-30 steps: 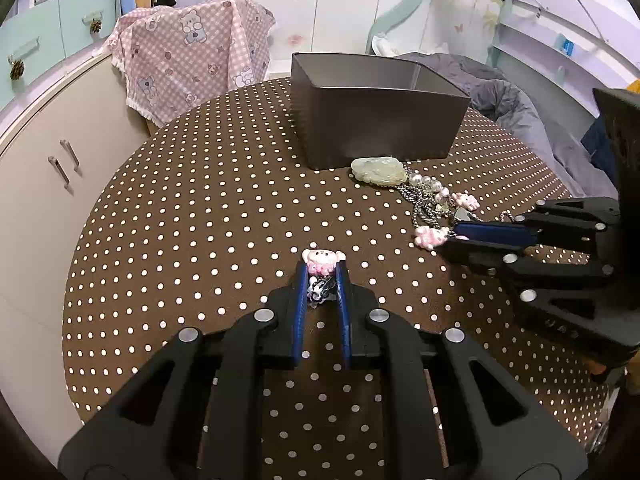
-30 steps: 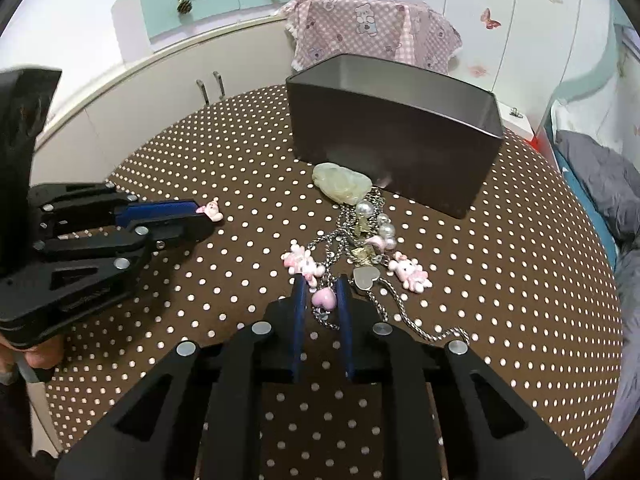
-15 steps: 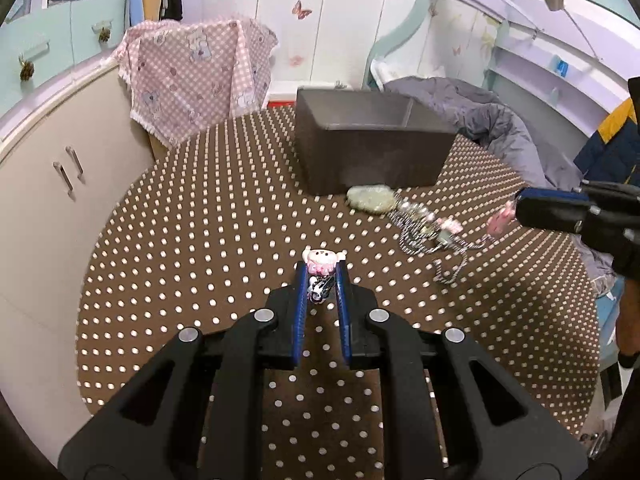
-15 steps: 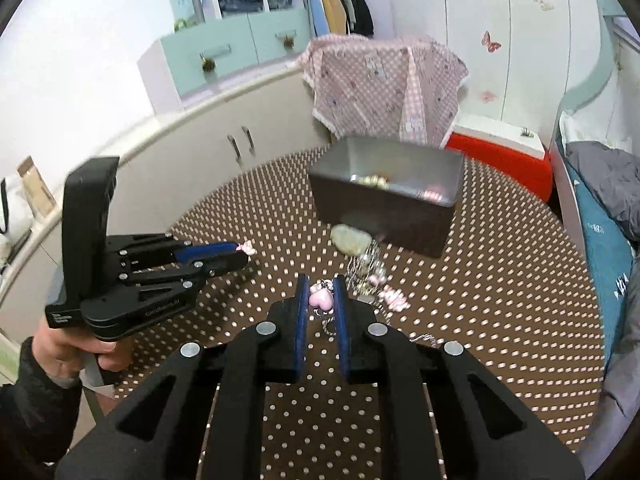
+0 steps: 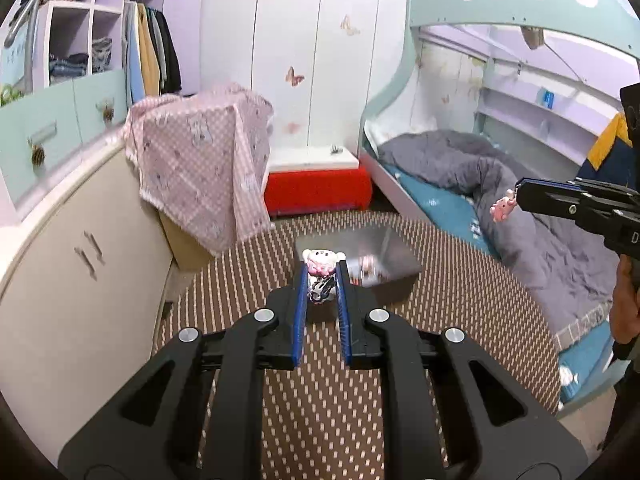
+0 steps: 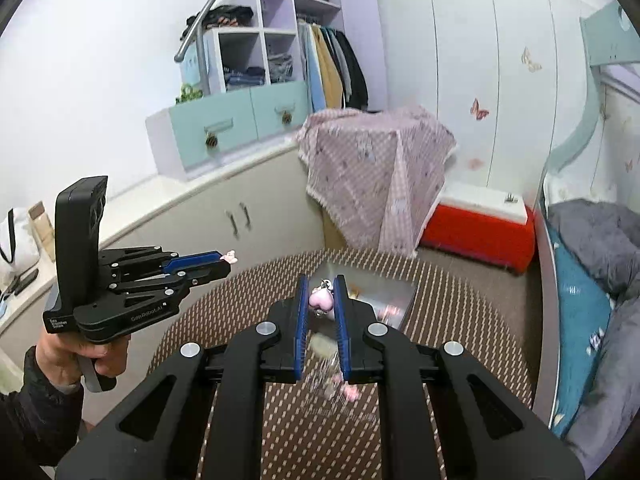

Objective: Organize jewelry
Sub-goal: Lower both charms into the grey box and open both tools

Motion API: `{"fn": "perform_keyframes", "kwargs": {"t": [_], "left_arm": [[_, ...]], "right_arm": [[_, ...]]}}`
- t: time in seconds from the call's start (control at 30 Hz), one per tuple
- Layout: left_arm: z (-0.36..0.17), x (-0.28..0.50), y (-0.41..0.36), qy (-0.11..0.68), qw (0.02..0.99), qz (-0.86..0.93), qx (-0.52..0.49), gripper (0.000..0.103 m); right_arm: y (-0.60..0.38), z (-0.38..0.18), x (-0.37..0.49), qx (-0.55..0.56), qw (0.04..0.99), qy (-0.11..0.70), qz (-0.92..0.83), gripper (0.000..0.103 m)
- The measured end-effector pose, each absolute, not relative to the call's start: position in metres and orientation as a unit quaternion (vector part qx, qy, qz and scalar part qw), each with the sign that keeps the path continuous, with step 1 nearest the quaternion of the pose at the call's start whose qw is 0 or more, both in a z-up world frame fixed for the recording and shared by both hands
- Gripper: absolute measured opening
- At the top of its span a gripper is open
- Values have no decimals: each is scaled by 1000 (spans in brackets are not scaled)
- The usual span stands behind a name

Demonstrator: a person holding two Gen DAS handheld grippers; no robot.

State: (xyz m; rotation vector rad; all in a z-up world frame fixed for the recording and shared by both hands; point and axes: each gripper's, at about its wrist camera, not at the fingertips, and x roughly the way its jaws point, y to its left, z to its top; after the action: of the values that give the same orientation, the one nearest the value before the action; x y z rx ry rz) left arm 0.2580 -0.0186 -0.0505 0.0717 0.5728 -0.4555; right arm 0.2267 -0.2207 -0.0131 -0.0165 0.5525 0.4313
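My left gripper (image 5: 322, 270) is shut on a pink and white bear charm (image 5: 322, 264) with a small metal clasp, held high above the polka-dot table (image 5: 248, 284). My right gripper (image 6: 321, 292) is shut on a pink heart charm (image 6: 321, 300); its chain and pink charms (image 6: 334, 384) hang blurred below the jaws. The open grey metal box (image 5: 380, 252) lies far below, with small trinkets inside. The left gripper also shows in the right wrist view (image 6: 226, 258), the right gripper in the left wrist view (image 5: 516, 196) with a pink charm (image 5: 502, 208) hanging from it.
A pink checked cloth (image 5: 200, 168) drapes over furniture behind the table. A red and white chest (image 5: 316, 184) stands on the floor. A bed with a grey duvet (image 5: 500, 192) is to the right, cream cabinets (image 5: 80, 240) to the left.
Both grippers have risen far above the table. The right gripper has lifted the charm chain off the table. The box now looks small and far below.
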Motion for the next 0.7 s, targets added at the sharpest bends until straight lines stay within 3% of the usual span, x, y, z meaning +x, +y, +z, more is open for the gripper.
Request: {"fn": "perform_keyframes", "kwargs": {"t": [0.17,0.63,0.67,0.7], "left_arm": [[-36,297,-36,297,928,-223,25,14],[-62,366,-70,364,903,-228,13,15],[-63,370,-70,369,901,-226,14,25],[-65,373,-68,376,900,-218,11,41]], "right_arm": [[-218,-7,262,-5,937,283,203,11],[-228,-44,342,63,916,351,183,12],[-231,-47,345,72,916,353,178,13],[-234,-50,347,83,914,357,173,20]]}}
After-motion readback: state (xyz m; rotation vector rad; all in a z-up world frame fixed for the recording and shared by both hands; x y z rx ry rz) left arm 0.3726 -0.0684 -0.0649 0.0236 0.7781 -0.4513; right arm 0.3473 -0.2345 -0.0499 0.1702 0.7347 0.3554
